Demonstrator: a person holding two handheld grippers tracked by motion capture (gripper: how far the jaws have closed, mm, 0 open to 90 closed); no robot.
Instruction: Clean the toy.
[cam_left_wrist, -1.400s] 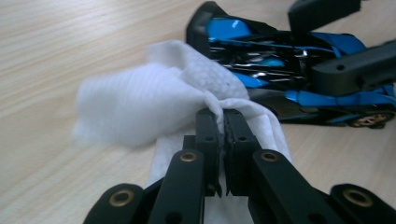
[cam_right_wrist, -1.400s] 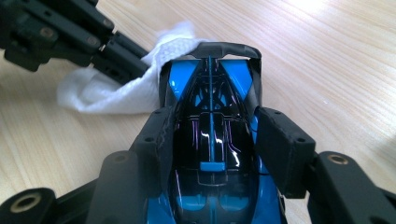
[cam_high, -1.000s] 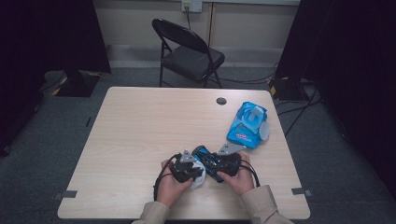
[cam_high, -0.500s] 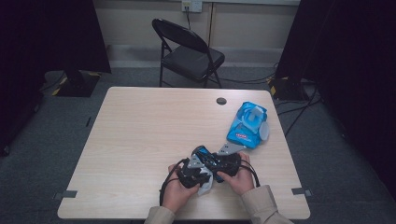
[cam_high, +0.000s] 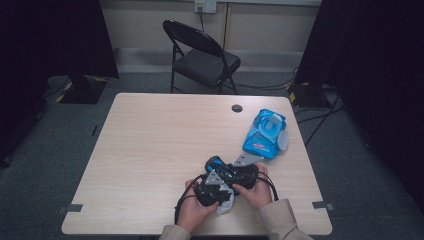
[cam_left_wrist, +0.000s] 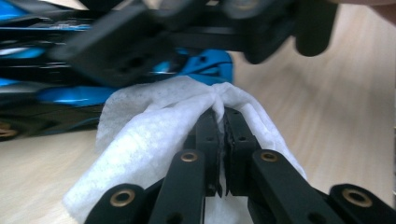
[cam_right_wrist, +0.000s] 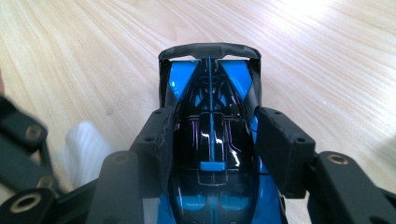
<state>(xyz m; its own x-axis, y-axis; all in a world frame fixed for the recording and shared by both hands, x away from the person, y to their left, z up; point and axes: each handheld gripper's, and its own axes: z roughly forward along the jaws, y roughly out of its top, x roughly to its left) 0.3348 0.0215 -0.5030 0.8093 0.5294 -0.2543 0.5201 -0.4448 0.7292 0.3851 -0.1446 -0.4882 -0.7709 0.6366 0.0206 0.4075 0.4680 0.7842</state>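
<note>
At the surface's near edge: both grippers meet.
Right gripper (cam_right_wrist: 210, 140): jaws clamp the toy car (cam_right_wrist: 210, 154) by its sides.
Car's long axis: along the jaws, spoiler end pointing away.
Left gripper (cam_left_wrist: 221, 135): jaws pinch a white wipe (cam_left_wrist: 154, 135), touching the car.

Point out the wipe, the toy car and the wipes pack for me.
wipe (cam_left_wrist: 154, 126), left gripper view, on the white sheet left of the shut jaws.
toy car (cam_right_wrist: 211, 135), right gripper view, on its black canopy between the jaws.
wipes pack (cam_high: 265, 132), high view, on its blue top.
</note>
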